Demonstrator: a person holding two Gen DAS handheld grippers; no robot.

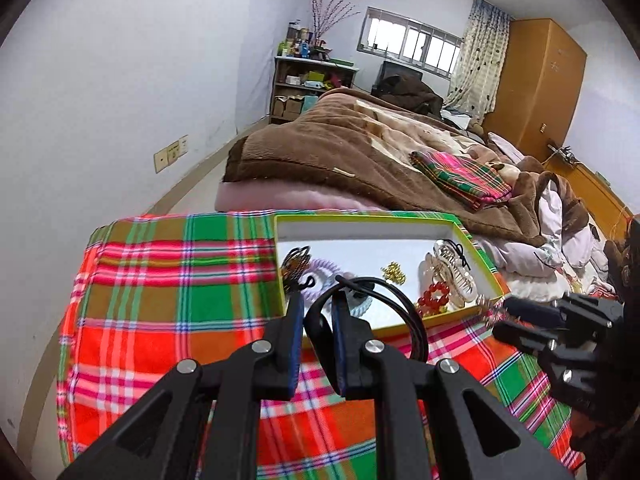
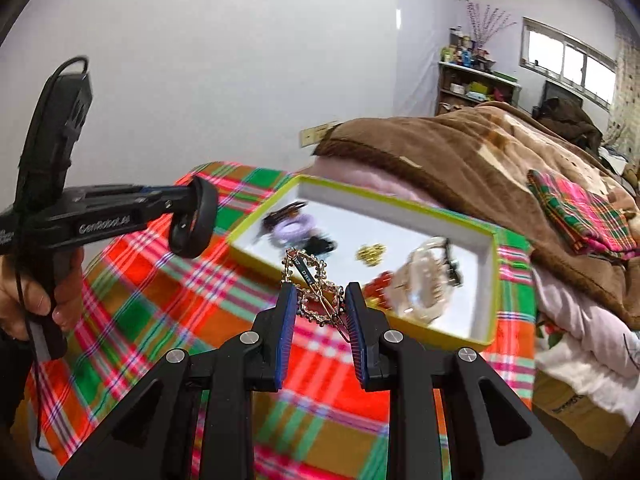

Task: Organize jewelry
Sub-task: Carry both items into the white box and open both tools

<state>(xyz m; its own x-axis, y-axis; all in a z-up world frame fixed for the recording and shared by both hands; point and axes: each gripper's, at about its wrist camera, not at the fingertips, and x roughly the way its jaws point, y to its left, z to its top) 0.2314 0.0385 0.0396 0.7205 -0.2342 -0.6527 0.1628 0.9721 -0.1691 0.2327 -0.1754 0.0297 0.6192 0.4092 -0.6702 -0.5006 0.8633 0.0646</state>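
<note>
This is a bedroom in a lived-in home: an unmade bed heaped with a thick brown plush blanket (image 1: pixel 340 152) fills the middle, with a folded pink-and-green plaid cloth (image 1: pixel 460 178) lying on it. At the far wall stand an open wooden shelf unit crowded with bottles and small boxes (image 1: pixel 312 80), a tall orange-brown wooden wardrobe (image 1: pixel 536 80) and a barred window (image 1: pixel 412 42) beside a patterned curtain (image 1: pixel 478 56). A dark shape under the window may be a television, though it is too small to tell.
</note>
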